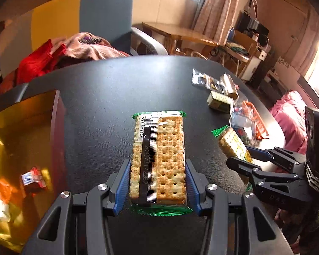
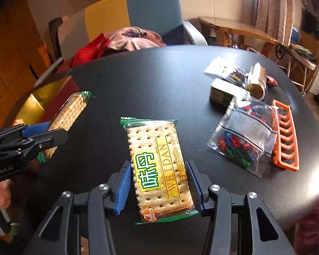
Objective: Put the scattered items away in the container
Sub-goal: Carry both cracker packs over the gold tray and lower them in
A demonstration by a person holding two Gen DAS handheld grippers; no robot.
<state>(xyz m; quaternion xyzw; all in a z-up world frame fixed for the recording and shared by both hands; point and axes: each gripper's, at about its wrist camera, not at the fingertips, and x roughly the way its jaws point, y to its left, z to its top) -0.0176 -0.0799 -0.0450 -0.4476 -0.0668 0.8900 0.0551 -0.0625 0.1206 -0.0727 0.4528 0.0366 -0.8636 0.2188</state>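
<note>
Each gripper's fingers pinch a cracker packet across its width, long axis pointing ahead above the counter (image 2: 159, 80), and the left gripper (image 1: 158, 182), not the right gripper (image 2: 159, 186), is nearer the gold-lined container (image 1: 21, 127), just left of its packet (image 1: 159, 159).

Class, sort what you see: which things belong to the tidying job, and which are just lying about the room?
Job:
left claw, cracker pack
right claw, second cracker pack
gold-lined box
bag of small pieces
orange rack
small tin

Lying about:
armchair
clothes
</note>
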